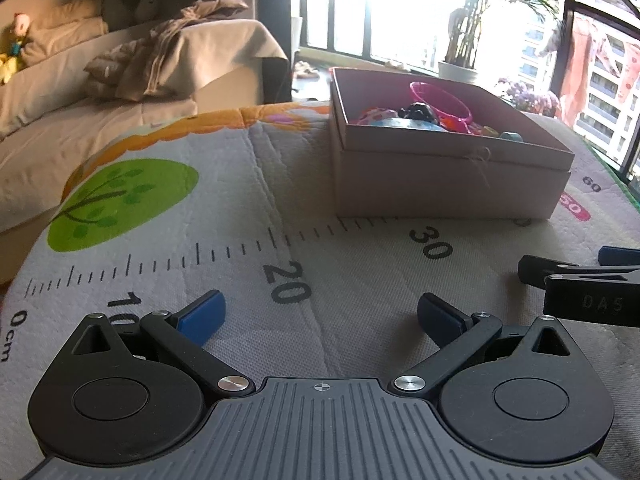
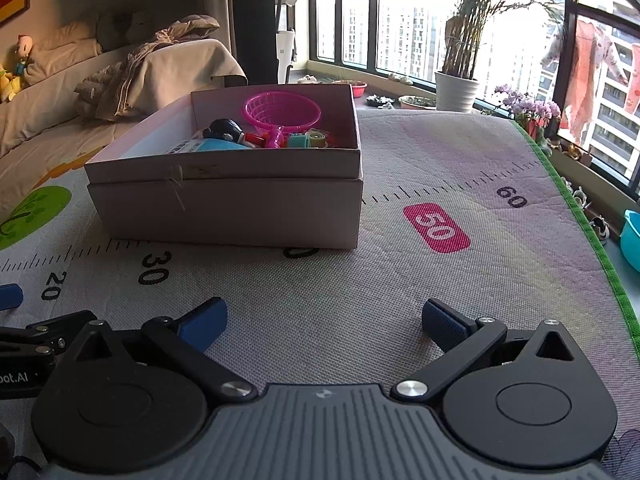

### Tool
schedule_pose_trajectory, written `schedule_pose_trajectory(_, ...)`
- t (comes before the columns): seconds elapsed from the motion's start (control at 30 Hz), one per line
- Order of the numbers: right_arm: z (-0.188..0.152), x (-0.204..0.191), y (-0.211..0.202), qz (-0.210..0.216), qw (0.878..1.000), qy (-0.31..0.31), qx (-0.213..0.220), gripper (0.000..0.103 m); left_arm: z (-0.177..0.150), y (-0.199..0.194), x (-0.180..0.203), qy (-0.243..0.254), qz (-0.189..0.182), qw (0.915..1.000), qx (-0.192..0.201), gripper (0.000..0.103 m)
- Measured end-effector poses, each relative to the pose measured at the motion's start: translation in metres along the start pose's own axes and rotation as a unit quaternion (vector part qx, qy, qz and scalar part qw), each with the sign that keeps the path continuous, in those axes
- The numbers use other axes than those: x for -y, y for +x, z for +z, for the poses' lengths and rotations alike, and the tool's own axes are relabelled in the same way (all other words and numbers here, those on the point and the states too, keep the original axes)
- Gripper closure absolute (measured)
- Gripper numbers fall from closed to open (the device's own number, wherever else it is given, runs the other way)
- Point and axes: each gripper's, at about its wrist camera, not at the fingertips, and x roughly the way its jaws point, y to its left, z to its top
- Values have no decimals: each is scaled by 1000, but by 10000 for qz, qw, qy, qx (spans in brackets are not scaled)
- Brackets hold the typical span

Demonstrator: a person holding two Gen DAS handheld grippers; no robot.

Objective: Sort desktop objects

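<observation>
The box [image 2: 224,204], upper left of frame, already holds the toys [image 2: 256,132], so both tongs [image 1: 320,316] [image 2: 324,320], spread apart and empty, risk nudging it.

Your left wrist view sits low over the ruler mat [image 1: 248,184], facing the cardboard box [image 1: 440,184] ahead-right, your right wrist view faces it ahead-left, both share box and mat.

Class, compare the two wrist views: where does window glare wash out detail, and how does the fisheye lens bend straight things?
Left wrist: the window is blown out white, hiding the outside; the mat's ruler line curves.
Right wrist: the window is better exposed, towers visible; the mat's green edge bows.
</observation>
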Motion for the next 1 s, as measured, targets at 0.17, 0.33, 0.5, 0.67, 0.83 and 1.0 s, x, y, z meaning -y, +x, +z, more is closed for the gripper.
schedule_pose_trajectory(0.17, 1, 3, 2, 20, 10000, -38, -4, 0, 0, 0, 2, -109, -4, 9999, 13, 0)
schedule_pose_trajectory(0.33, 2, 17, 4, 220, 9996, -166, 2, 0, -2, -3, 14, -261, 142, 9996, 7, 0)
schedule_pose_trajectory(0.5, 4, 22, 4, 251, 9994, -233, -7, 0, -5, -6, 16, -250, 163, 9996, 1, 0)
schedule_pose_trajectory(0.67, 4, 23, 1, 210, 9995, -225, -15, 0, -5, -8, 11, -275, 57, 9996, 0, 0)
schedule_pose_trajectory(0.83, 0, 27, -5, 139, 9997, -181, -7, 0, -7, -11, 13, -227, 29, 9997, -6, 0)
schedule_pose_trajectory(1.0, -3, 29, -9, 131, 9998, -160, -1, 0, -9, -13, 13, -280, 107, 9995, -30, 0)
